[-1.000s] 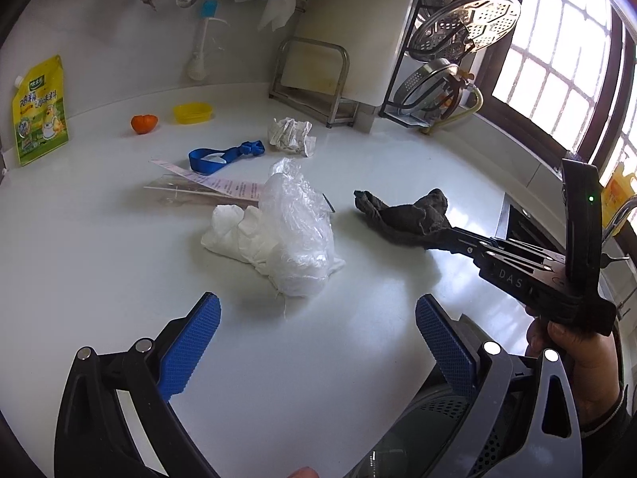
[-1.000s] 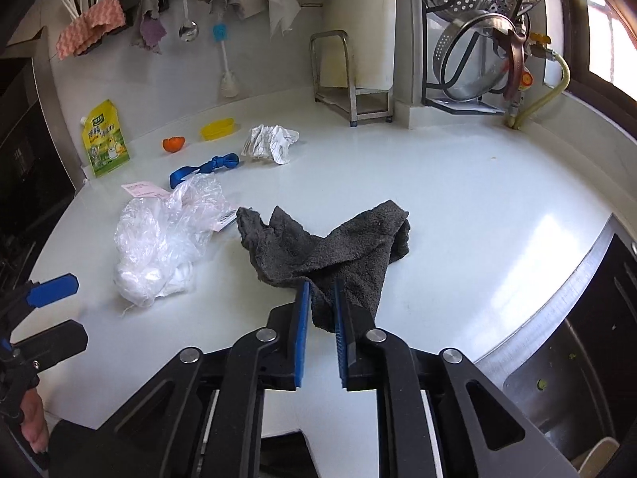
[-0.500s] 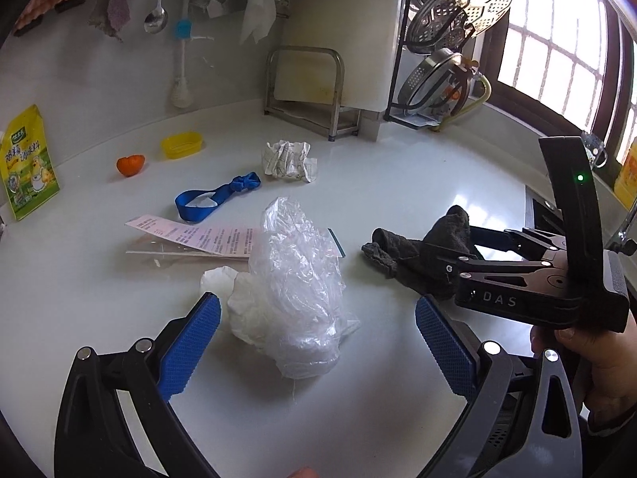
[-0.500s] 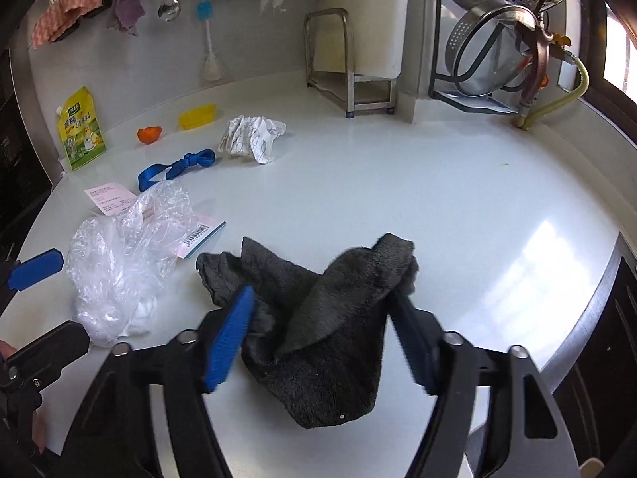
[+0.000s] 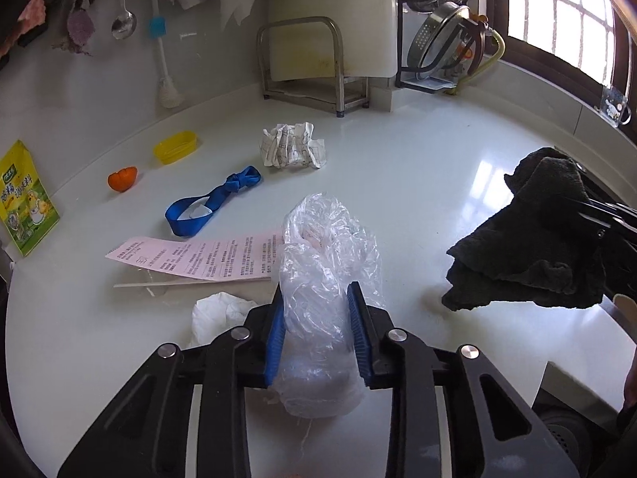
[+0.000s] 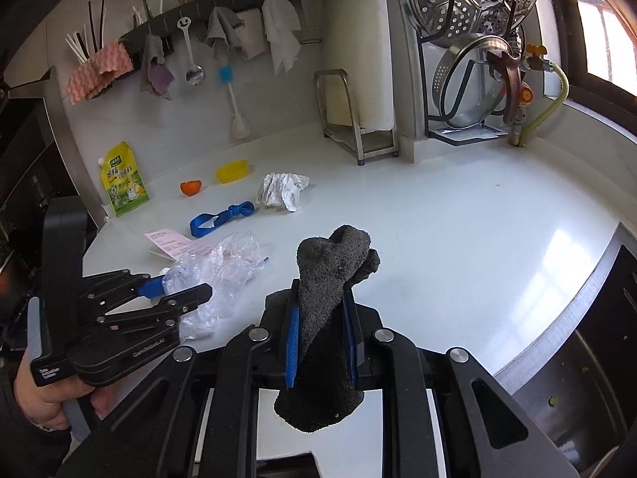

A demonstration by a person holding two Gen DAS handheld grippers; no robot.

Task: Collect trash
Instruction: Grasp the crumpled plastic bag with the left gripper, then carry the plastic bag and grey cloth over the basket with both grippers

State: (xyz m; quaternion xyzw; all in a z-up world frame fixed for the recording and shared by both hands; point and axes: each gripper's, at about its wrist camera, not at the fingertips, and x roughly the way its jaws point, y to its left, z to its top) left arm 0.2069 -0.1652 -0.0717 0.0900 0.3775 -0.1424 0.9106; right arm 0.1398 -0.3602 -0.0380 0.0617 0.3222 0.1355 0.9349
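At 6 o'clock we see the left claw (image 5: pixel 316 332), jaws just closed, grasping the clear plastic bag (image 5: pixel 326 263) on the white surface (image 5: pixel 418 207). Only the right-wrist view shows the right claw (image 6: pixel 320 342) clenched on the dark cloth (image 6: pixel 330 275); crumpled paper (image 5: pixel 292 145) lies at 12 o'clock.

Your bench (image 5: pixel 418 199) is a glossy white top that curves round a corner under the wall. On it you have a crumpled ball of paper (image 5: pixel 292 145) towards the back, a knotted blue strap (image 5: pixel 211 203) just in front of it, and a pink printed slip (image 5: pixel 195 259) lying flat nearer you. A crumpled clear plastic bag (image 5: pixel 326 263) sits on the near end of the slip, with a white wad (image 5: pixel 219 314) beside it. Far left you see an orange piece (image 5: pixel 122 178), a yellow dish (image 5: pixel 176 152) and a yellow-green pouch (image 5: pixel 26 203) leaning upright. A metal rack (image 5: pixel 314 75) stands at the back.
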